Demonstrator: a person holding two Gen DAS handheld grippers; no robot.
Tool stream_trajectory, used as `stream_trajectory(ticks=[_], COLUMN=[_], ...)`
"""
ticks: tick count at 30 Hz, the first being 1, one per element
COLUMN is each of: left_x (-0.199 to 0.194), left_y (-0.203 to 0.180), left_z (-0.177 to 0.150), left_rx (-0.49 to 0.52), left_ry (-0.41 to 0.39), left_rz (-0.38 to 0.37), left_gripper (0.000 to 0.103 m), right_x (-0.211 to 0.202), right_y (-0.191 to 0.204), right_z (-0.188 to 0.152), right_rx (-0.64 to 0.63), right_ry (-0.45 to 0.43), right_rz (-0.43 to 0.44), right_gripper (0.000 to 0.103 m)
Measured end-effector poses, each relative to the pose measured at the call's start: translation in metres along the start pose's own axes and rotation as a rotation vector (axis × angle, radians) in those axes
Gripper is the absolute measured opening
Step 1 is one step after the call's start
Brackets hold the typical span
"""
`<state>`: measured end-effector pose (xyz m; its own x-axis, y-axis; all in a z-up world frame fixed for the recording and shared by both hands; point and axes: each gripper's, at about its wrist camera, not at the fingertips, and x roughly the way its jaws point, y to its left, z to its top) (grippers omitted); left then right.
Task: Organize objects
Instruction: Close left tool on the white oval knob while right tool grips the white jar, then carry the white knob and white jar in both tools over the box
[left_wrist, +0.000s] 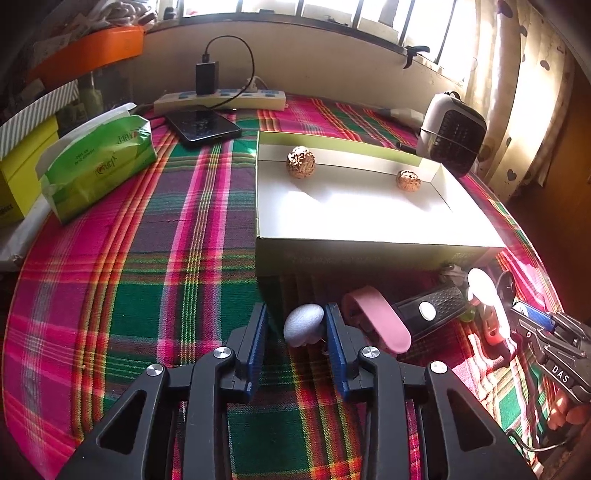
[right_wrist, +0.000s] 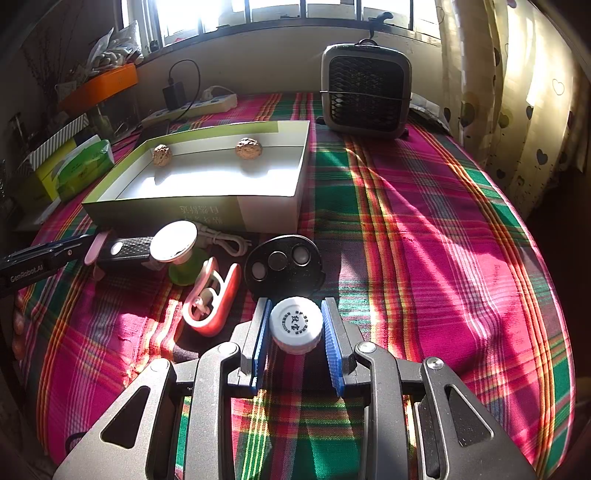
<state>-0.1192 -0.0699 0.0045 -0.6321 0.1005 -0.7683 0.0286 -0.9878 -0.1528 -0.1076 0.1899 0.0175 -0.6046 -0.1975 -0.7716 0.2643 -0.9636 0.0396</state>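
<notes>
Left gripper (left_wrist: 296, 329): you are holding its blue pads apart around a small grey egg-shaped object (left_wrist: 303, 325); the right pad is touching it, the left pad is standing clear, so nothing is clamped.
Right gripper (right_wrist: 294, 325): you are keeping its jaws apart on either side of a white bottle cap (right_wrist: 295, 324); whether the pads are touching the cap cannot be told.
Just beyond the left gripper: a pink clip (left_wrist: 376, 322) is lying beside the grey object, next to a black remote (left_wrist: 428, 308).
Just beyond the right gripper: a black oval key fob (right_wrist: 282, 263) is lying right behind the cap, with a red-and-white clip (right_wrist: 212, 297) to its left and a green spool with a white top (right_wrist: 177, 251) further left.
Box: an open white-lined box (left_wrist: 369, 242) is sitting behind this clutter, with two walnuts (left_wrist: 301, 161) (left_wrist: 408, 180) resting against its far wall.
Table: everything is lying on a plaid cloth (right_wrist: 424, 221).
Far side: a small fan (right_wrist: 365, 92) is standing right of the box; a green tissue pack (left_wrist: 98, 166), a phone (left_wrist: 203, 127) and a power strip (left_wrist: 221, 100) are lying to its left.
</notes>
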Motion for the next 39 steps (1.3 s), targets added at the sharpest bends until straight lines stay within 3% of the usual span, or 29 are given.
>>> stream_trajectory(ticks=[5, 39], left_x=[0.000, -0.026], left_y=[0.001, -0.015], left_z=[0.000, 0.007], left_rx=[-0.005, 0.043], left_ry=[0.000, -0.045], left_rz=[0.005, -0.023], left_gripper=[0.019, 0.019], right_x=[0.000, -0.021], right_y=[-0.001, 0.004], right_z=[0.000, 0.009], right_rx=[0.002, -0.014], right_ry=[-0.001, -0.058], right_rz=[0.003, -0.002], right_gripper=[0.029, 0.029])
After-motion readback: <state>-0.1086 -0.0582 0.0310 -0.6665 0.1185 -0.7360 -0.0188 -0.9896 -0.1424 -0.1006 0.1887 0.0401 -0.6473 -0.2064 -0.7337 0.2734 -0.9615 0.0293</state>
